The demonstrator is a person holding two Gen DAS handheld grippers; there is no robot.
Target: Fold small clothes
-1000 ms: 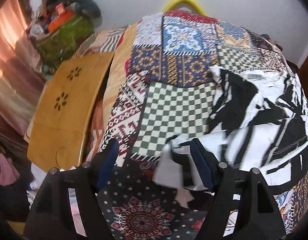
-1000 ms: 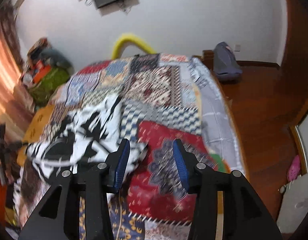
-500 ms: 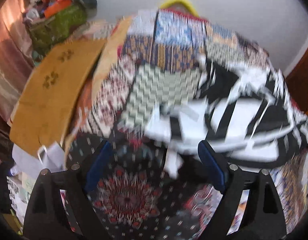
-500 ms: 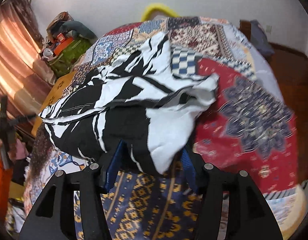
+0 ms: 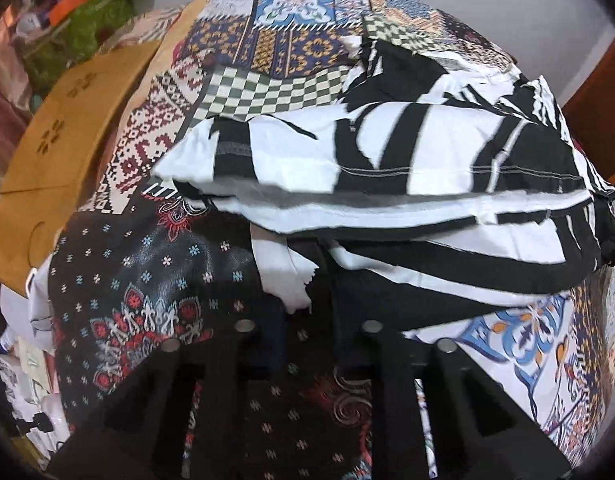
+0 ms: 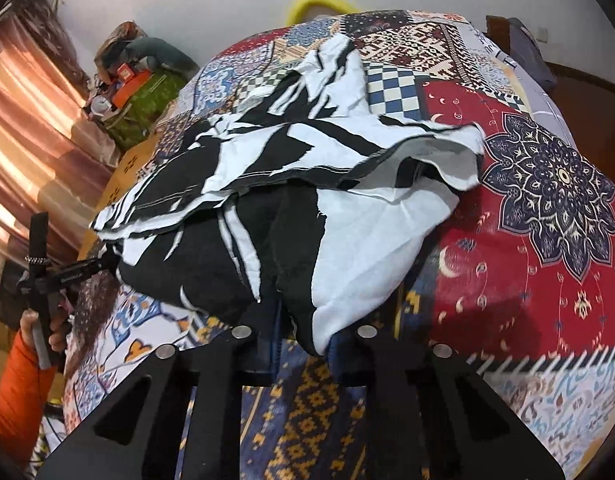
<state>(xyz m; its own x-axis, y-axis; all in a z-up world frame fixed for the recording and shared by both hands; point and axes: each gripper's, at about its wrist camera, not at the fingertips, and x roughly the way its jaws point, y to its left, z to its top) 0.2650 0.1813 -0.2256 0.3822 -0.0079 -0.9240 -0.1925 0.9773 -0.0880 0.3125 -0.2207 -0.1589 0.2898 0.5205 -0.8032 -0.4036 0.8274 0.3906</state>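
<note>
Two grippers meet one garment on a bed; the patchwork bedspread point(image 5: 267, 40) is the largest thing in view, its panels of checks, red medallions and blue tiles filling both wrist views point(image 6: 547, 200); along its left edge in the left wrist view lies a tan wooden board point(image 5: 59, 128) with flower-shaped cut-outs, and beyond that a heap of clutter around a green bag point(image 5: 79, 20) against the white wall; a yellow curved piece point(image 6: 319, 2) shows at the far end of the bed.

On the bedspread, toward the near end, lies the black-and-white garment point(image 5: 407, 168), folded over on itself in loose layers, its upper layer's hem running across above a darker lower layer point(image 6: 235, 208); its near edge hangs bunched into both grippers.

The left gripper point(image 5: 307, 320) has its fingers drawn close together on a white flap and black fold of the cloth; the right gripper point(image 6: 303, 336) likewise pinches a hanging bunch of black and white fabric between its narrowed fingers.

At the left edge of the right wrist view, the left hand point(image 6: 55, 324) in an orange sleeve point(image 6: 15, 392) grips its tool's handle.
</note>
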